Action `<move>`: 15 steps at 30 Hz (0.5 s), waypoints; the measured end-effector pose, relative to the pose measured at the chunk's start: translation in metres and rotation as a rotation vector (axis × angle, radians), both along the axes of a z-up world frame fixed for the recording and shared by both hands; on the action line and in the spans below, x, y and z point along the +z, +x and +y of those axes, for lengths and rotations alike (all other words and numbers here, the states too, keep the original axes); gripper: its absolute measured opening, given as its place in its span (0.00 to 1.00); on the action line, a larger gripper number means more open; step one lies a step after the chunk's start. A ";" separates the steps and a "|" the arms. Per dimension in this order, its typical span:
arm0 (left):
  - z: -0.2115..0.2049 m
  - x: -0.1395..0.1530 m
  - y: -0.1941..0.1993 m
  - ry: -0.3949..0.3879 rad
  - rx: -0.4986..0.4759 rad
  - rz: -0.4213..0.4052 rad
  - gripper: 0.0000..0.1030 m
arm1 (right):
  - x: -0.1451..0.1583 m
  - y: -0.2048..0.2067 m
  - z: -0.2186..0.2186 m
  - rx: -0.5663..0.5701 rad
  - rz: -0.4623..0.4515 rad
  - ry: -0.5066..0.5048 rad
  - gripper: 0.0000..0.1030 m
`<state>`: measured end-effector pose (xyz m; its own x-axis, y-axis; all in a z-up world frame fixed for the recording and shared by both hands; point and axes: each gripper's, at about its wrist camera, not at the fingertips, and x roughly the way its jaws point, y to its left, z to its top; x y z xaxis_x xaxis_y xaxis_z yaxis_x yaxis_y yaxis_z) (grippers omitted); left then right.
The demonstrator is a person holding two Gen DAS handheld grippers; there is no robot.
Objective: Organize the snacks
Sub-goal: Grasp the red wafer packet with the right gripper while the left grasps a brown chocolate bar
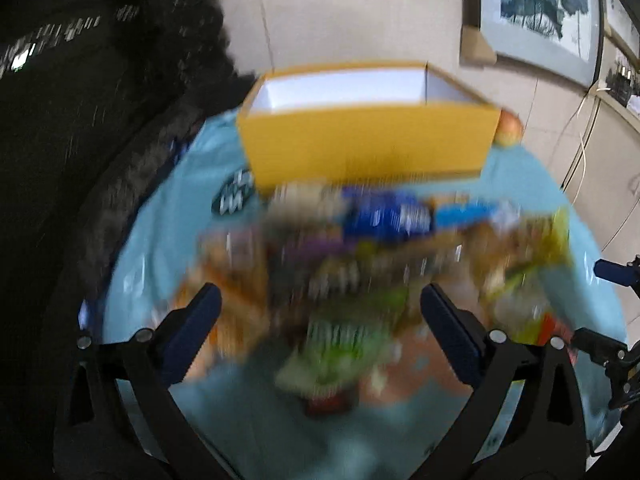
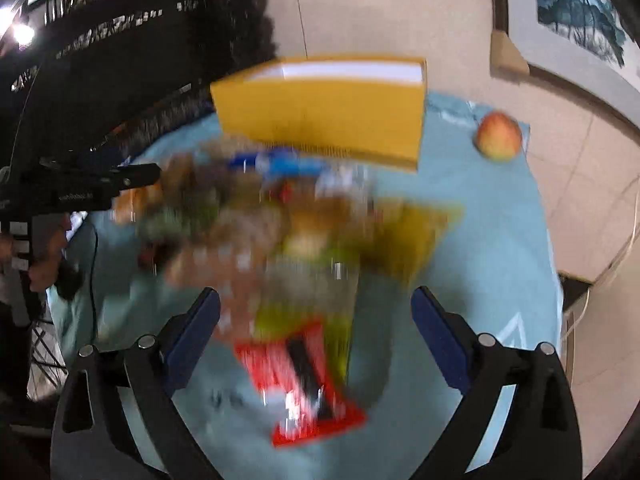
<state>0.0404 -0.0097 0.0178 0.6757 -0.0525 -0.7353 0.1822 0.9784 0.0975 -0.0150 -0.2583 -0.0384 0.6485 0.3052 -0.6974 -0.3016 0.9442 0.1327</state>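
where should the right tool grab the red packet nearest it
Take the red packet by its near, lower edge, coming down from above with the right tool, which is open and right over it. It lies flat on the blue cloth, its far end tucked against the snack pile. Blur hides finer detail.

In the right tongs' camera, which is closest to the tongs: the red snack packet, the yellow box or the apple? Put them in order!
1. Red snack packet, right between the open right tongs.
2. Yellow box, behind the snack pile, middle.
3. Apple, far right; close to level with the box, so a near tie.
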 end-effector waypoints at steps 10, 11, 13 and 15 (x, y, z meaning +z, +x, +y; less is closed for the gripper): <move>0.016 -0.036 -0.028 -0.022 0.024 0.060 0.98 | -0.037 -0.024 0.017 0.001 0.057 -0.049 0.93; 0.018 -0.038 -0.031 -0.027 0.022 0.062 0.98 | -0.039 -0.023 0.020 0.000 0.054 -0.067 0.91; 0.020 -0.041 -0.034 -0.031 0.017 0.068 0.98 | -0.044 -0.019 0.023 -0.005 0.064 -0.091 0.84; 0.022 -0.044 -0.036 -0.029 0.013 0.078 0.98 | -0.049 -0.013 0.024 -0.026 0.072 -0.119 0.79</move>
<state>0.0049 0.0127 -0.0264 0.6174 -0.0661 -0.7838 0.1753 0.9830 0.0552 -0.0281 -0.2343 -0.0878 0.6016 0.2014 -0.7730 -0.2708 0.9618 0.0398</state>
